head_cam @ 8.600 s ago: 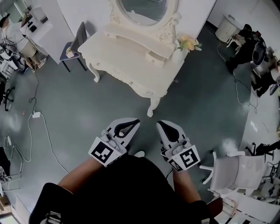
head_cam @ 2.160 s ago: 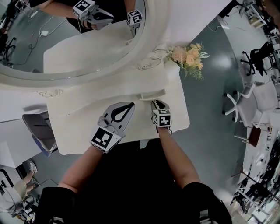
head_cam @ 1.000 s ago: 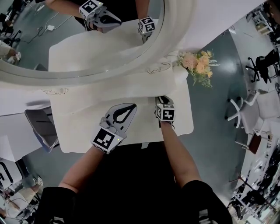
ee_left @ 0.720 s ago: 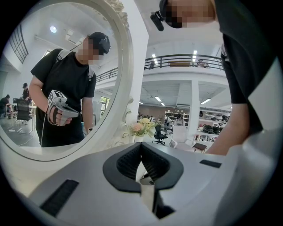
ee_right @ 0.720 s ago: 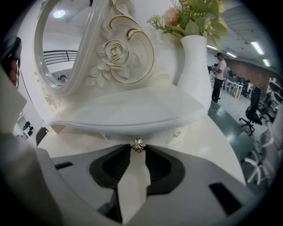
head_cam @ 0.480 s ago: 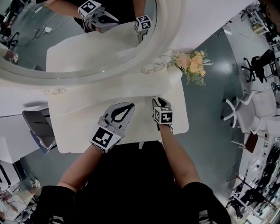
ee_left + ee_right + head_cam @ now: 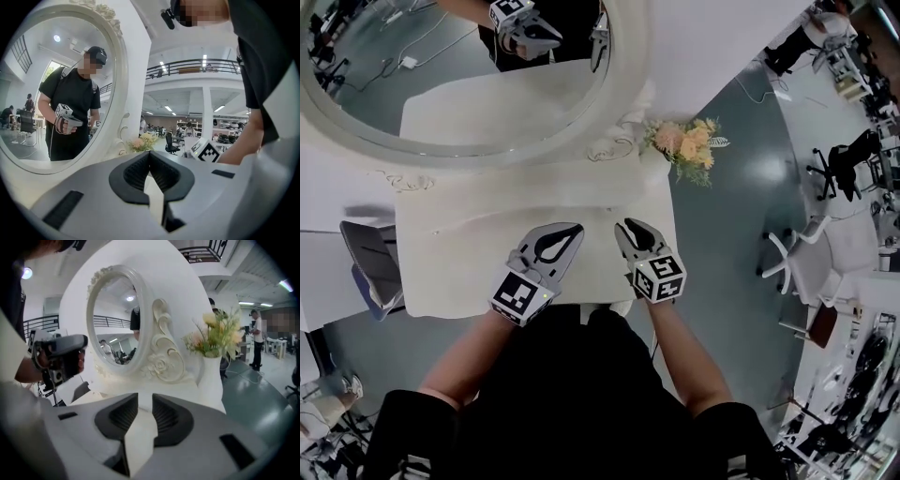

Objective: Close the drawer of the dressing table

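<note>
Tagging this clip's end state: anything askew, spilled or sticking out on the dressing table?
Nothing stands out. The dressing table shows no spill or damage, and nothing juts from its front in the head view. The flowers stand upright at its right rear corner, and the mirror looks intact.

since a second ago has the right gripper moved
Yes. The right gripper has drawn back from the mirror toward the front edge of the dressing table; its tongs are closing empty.
</note>
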### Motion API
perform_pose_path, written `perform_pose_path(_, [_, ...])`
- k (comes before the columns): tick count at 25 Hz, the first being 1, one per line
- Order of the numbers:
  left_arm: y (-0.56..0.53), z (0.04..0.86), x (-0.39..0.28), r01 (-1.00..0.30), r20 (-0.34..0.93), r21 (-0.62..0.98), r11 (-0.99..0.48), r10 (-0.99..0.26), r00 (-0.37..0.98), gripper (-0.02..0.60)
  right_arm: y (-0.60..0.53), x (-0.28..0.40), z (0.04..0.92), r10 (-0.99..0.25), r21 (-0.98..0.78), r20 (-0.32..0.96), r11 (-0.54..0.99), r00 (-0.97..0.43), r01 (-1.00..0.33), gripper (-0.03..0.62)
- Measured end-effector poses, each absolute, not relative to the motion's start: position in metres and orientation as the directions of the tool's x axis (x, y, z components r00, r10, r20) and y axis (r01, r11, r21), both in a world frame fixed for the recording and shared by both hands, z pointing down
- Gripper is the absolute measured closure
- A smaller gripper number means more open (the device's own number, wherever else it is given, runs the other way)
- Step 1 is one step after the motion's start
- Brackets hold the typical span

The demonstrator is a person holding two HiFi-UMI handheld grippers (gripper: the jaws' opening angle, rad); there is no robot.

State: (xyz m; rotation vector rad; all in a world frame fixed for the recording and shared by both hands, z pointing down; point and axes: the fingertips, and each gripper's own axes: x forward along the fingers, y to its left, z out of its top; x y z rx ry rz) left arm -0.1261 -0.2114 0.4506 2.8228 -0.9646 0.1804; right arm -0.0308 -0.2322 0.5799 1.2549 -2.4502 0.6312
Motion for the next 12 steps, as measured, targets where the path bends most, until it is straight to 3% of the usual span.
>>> perform_pose_path(12, [-0.172, 0.420, -0.088, -0.649, 0.136, 0.071, -0.757, -0.638, 0.758, 0.588, -0.176, -0.016, 0.434, -0.650, -0.181, 0.197, 0.712, -0.734, -0.679, 0.591])
